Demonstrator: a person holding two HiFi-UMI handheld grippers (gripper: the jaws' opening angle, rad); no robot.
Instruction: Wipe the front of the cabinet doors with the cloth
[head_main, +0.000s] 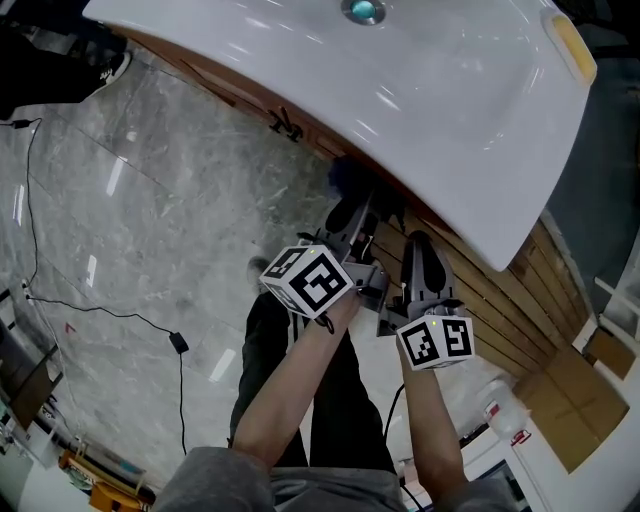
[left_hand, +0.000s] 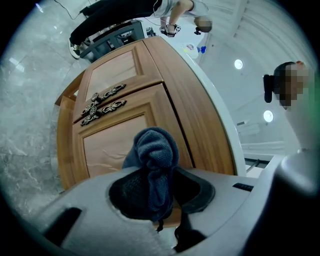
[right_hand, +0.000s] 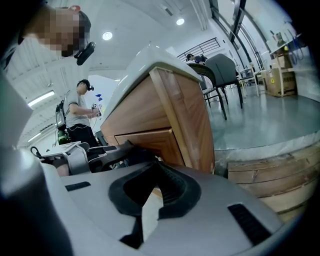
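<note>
A dark blue cloth (left_hand: 154, 155) is bunched between the jaws of my left gripper (left_hand: 155, 172), which is shut on it. It sits just in front of the nearer wooden cabinet door (left_hand: 107, 145); whether it touches the door I cannot tell. Two ornate metal handles (left_hand: 102, 105) lie where the two doors meet. In the head view the left gripper (head_main: 350, 215) points under the white sink top (head_main: 420, 90), with the cloth (head_main: 343, 178) at its tip. My right gripper (head_main: 420, 248) is beside it, shut and empty (right_hand: 156, 175), facing the cabinet's corner (right_hand: 185, 125).
The cabinet stands on a grey marble floor (head_main: 150, 220) with a black cable (head_main: 120, 315) running across it. Wooden planks (head_main: 520, 300) and cardboard boxes (head_main: 570, 400) lie to the right. A person (right_hand: 80, 112) stands in the background, and chairs (right_hand: 222, 75) stand behind the cabinet.
</note>
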